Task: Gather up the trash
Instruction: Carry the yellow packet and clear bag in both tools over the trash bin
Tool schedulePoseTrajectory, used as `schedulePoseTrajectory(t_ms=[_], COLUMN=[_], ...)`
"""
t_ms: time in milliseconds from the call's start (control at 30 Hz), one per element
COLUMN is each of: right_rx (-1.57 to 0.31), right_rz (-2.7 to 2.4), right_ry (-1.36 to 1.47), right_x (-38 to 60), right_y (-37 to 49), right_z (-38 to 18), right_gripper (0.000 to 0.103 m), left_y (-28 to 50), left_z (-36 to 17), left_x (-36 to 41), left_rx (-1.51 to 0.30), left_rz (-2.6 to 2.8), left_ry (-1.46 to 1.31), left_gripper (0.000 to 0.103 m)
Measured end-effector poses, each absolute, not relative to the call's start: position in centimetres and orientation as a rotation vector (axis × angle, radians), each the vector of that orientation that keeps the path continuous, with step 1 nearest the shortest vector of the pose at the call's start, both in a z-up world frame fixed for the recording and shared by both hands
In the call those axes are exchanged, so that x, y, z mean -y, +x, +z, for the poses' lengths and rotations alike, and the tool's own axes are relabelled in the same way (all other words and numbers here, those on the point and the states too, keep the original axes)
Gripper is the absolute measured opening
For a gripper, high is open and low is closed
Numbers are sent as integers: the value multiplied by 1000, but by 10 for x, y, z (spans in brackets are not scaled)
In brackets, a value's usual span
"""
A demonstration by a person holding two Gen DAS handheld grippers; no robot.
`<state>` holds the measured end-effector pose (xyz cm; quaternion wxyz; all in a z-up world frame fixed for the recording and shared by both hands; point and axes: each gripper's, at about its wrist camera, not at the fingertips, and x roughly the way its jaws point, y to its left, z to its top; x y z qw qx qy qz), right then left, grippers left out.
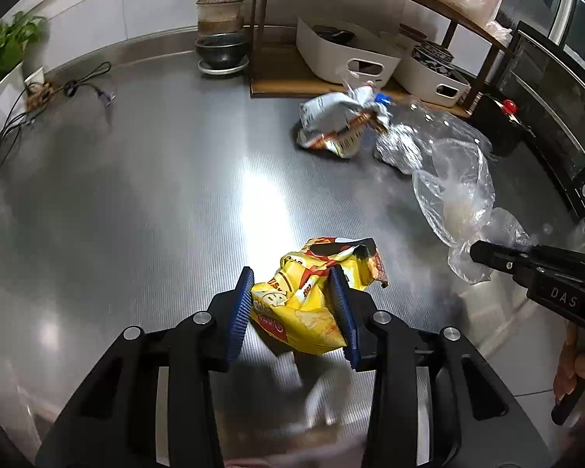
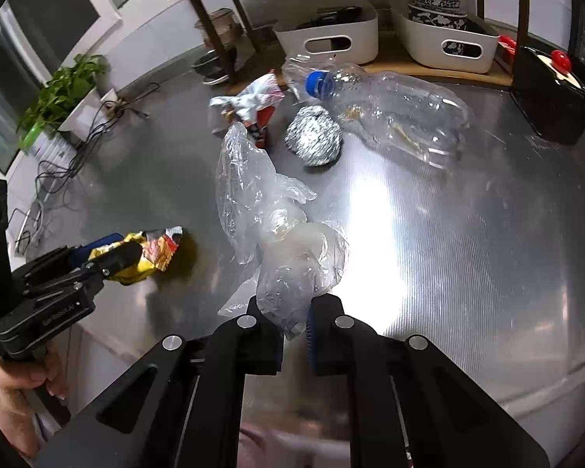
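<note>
1. Two hand-held grippers work a steel counter (image 1: 136, 202) strewn with litter, each fastened on its own piece of trash, a sensible split that lets both pieces be carried off in one go.

2. The left gripper (image 1: 292, 304) pinches a crumpled yellow snack bag (image 1: 304, 308) between its blue pads (image 1: 242, 312), which press into the foil on both sides. The jaws stand partly apart only because the bag's bulk fills them. The bag sits at the near edge of the counter, its torn top pointing away from the camera.

3. The right gripper (image 2: 295, 335) is pressed together on the gathered end of a clear plastic bag (image 2: 261, 202). The thin film bunches to almost nothing, so the jaws have gone nearly all the way closed. The rest of the bag trails forward across the counter.

4. Seen from the left wrist, the right gripper's tip (image 1: 483, 251) bites the bag's knotted end, with a hand (image 1: 577, 366) on the grip below.

5. Trash not yet collected lies farther back, near a wooden shelf (image 2: 409, 66): a squashed clear bottle (image 2: 394, 109) with a blue cap (image 2: 318, 81), a ball of foil (image 2: 314, 136) just beside it, and a white and red wrapper (image 2: 249, 101) to the left.

6. Two white bins (image 2: 331, 35) on the shelf hold kitchen things and appear to be storage, not a rubbish container; no waste bin shows in either view.

7. Judged from the scene, collection is at an early stage, with two items gripped and three waiting.
</note>
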<state>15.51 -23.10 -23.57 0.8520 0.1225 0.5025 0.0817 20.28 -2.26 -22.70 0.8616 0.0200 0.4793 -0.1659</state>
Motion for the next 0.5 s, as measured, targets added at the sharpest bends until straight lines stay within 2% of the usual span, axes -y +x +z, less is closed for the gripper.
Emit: schedulePoseTrajectory(t_ms=[500], right_rx=[-1059], right_rz=[229], right_ry=[265], right_x=[210], right_y=[52], right_z=[-224], right_gripper=[11], left_y=[79], left_z=[-208], left_x=[3], left_rx=[-989], left_rz=[-326], left_ry=[40], left_gripper=[37])
